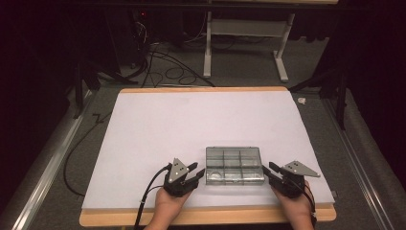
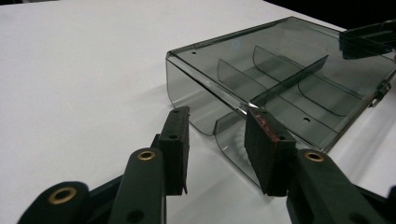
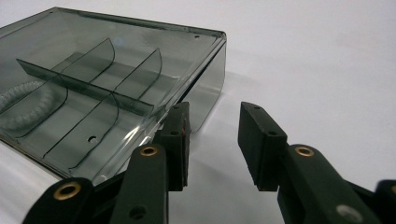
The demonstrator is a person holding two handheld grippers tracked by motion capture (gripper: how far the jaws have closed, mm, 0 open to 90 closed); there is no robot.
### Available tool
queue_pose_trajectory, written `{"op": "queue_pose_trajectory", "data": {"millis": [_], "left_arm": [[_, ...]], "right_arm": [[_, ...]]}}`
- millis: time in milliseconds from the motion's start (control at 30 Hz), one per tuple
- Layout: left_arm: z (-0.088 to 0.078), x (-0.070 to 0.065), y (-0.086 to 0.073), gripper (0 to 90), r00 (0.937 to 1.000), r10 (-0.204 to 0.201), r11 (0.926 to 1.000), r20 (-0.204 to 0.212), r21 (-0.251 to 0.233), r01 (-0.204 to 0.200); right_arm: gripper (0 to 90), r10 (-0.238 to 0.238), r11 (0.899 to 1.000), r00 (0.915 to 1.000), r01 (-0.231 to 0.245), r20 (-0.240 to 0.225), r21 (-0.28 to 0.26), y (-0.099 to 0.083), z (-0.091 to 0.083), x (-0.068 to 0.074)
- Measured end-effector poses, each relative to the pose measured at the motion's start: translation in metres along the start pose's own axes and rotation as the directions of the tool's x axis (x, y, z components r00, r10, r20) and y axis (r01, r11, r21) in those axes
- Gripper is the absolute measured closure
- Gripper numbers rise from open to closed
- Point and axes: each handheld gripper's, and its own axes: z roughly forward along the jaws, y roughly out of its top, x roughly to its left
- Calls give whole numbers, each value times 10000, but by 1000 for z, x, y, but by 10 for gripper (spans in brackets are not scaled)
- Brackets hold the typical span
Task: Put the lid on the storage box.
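Note:
A clear smoky-grey compartment box (image 1: 234, 165) lies flat on the white board, lid shut, near the front edge. A white coiled item (image 1: 214, 175) rests in its front-left cell. My left gripper (image 1: 197, 172) sits at the box's left end, jaws open. In the left gripper view the box (image 2: 289, 79) has its rounded end wall just ahead of my left gripper (image 2: 219, 140), no pad pressing. My right gripper (image 1: 266, 171) stands at the box's right end, also open. In the right gripper view the box (image 3: 93, 84) has its corner beside the left pad of my right gripper (image 3: 217, 130); the coil (image 3: 23, 105) shows through the lid.
The white board (image 1: 191, 120) covers a wooden table whose front edge (image 1: 206, 216) runs just behind my hands. Beyond the table, black cables (image 1: 167, 69) lie on the grey floor near a white desk frame (image 1: 249, 33). Metal rails run along both sides.

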Motion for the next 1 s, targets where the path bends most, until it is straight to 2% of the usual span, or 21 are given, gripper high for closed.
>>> {"op": "queue_pose_trajectory", "data": {"millis": [133,267,367,467,567,667,767,800,833,867,900,933,1000], "left_arm": [[-2,6,7,606,9999,-30,10000,-126,-95,29],[-3,17,14,590,9991,87,10000,-418,-27,-88],[-6,32,22,579,9961,329,9995,-825,-8,-331],[-11,45,33,564,9927,380,9991,-1147,-152,-400],[-18,65,47,549,9865,370,9987,-1592,-292,-422],[-26,93,63,511,9747,519,9979,-2175,-276,-593],[-35,125,74,417,9483,730,9969,-3088,-40,-780],[-40,139,78,394,9344,809,9966,-3470,126,-816],[-43,149,80,361,9244,838,9964,-3721,222,-814],[-47,156,81,315,9177,851,9963,-3881,243,-821],[-50,159,82,284,9152,877,9961,-3934,235,-854],[-55,163,83,252,9181,684,9973,-3905,27,-732],[-61,167,84,208,9282,74,9994,-3721,-298,-199]], "right_arm": [[645,57,10000,10000,-58,71,17,1,-1,-3],[635,81,10000,9998,-81,181,43,4,-1,-7],[624,90,9999,9996,-92,280,61,6,-2,-12],[608,123,9998,9990,-129,438,131,9,-1,-20],[590,111,9997,9980,-124,615,205,13,0,-30],[551,157,9996,9963,-177,847,234,16,0,-40],[481,261,9994,9943,-283,1034,196,18,1,-53],[459,224,9995,9938,-246,1092,192,19,2,-57],[436,204,9995,9919,-234,1254,225,19,2,-62],[418,171,9993,9904,-217,1372,318,18,2,-67],[409,234,9989,9885,-293,1492,370,18,2,-70],[399,226,9989,9875,-287,1563,368,17,2,-73],[366,302,9987,9856,-365,1665,352,14,2,-78]]}}
